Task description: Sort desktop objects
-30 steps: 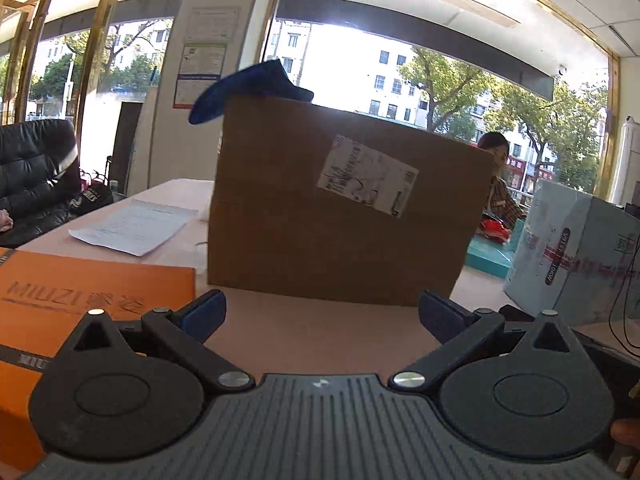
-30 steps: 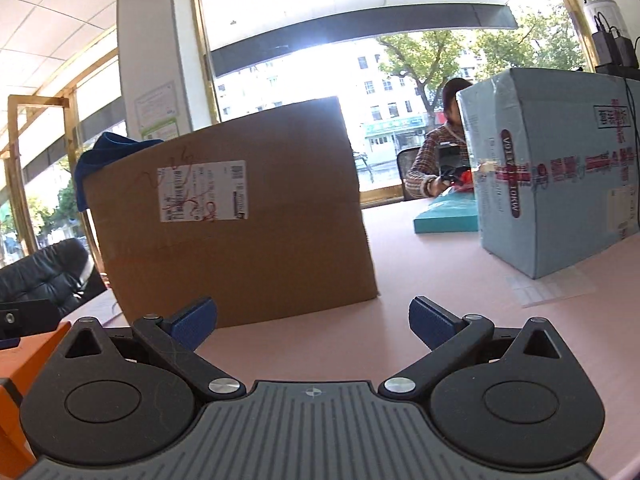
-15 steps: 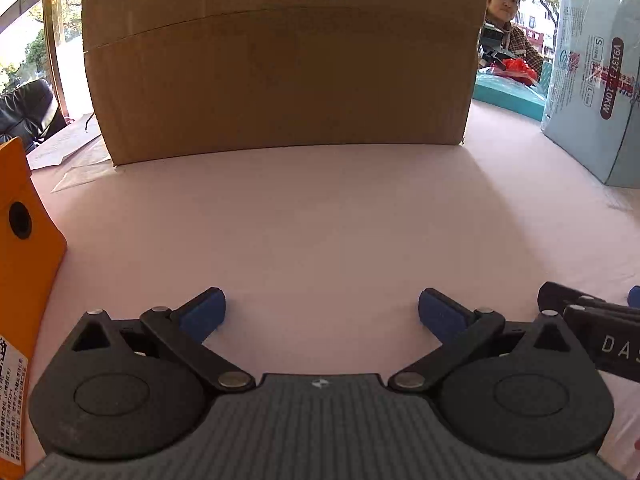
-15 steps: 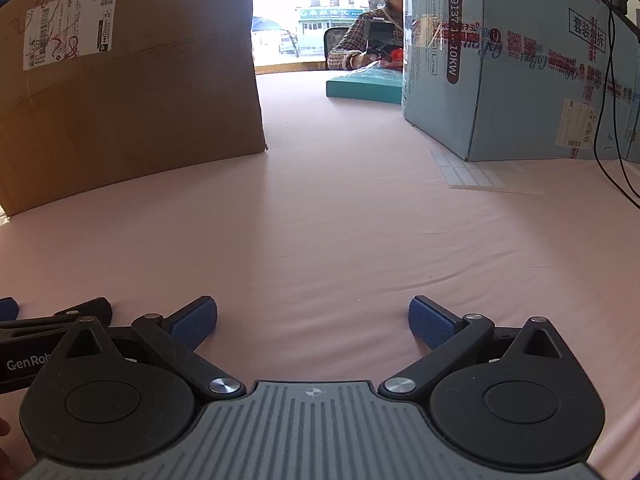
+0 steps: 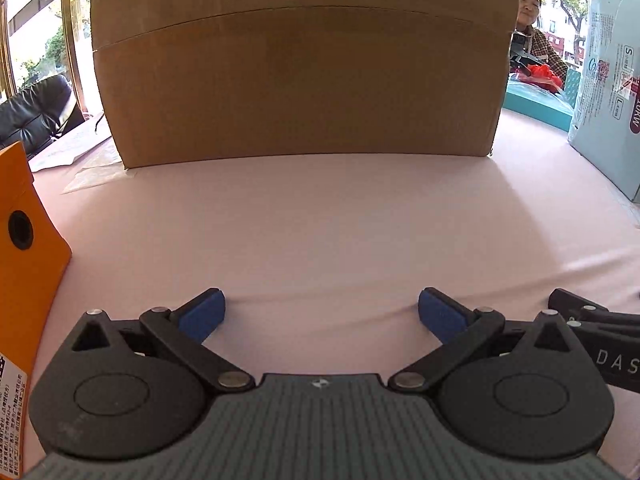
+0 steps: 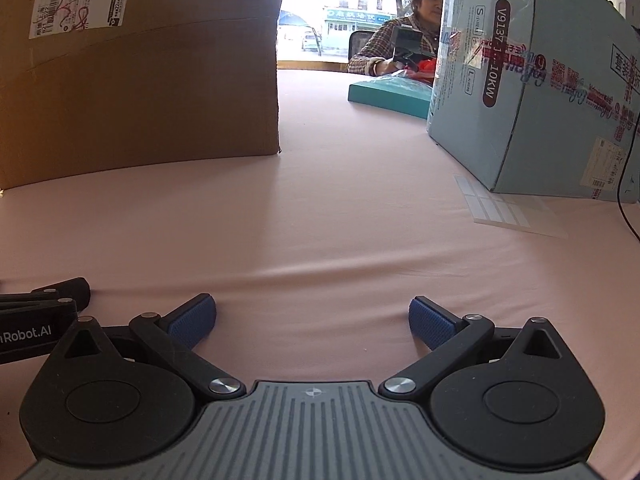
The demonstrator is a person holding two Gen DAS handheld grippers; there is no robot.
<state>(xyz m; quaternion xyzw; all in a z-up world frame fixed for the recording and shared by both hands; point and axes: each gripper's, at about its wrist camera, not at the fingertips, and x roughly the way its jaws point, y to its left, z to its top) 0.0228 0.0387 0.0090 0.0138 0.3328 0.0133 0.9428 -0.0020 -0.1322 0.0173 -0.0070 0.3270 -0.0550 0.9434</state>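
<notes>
The left gripper (image 5: 319, 314) sits low over the pink tablecloth (image 5: 340, 220), its blue fingers (image 5: 202, 315) spread wide with nothing between them. The right gripper (image 6: 312, 322) is equally wide apart and empty, just beside the left one and pointing the same way. Taking the brown cardboard box (image 5: 300, 72) as landmark: it stands upright directly ahead of both grippers, its long side running across the view, label at the top. An orange box (image 5: 24, 264) lies left of it and nearer. A light blue carton (image 6: 532, 80) stands to its right, a flat teal box (image 6: 390, 94) between them, farther back. No small desktop object shows.
</notes>
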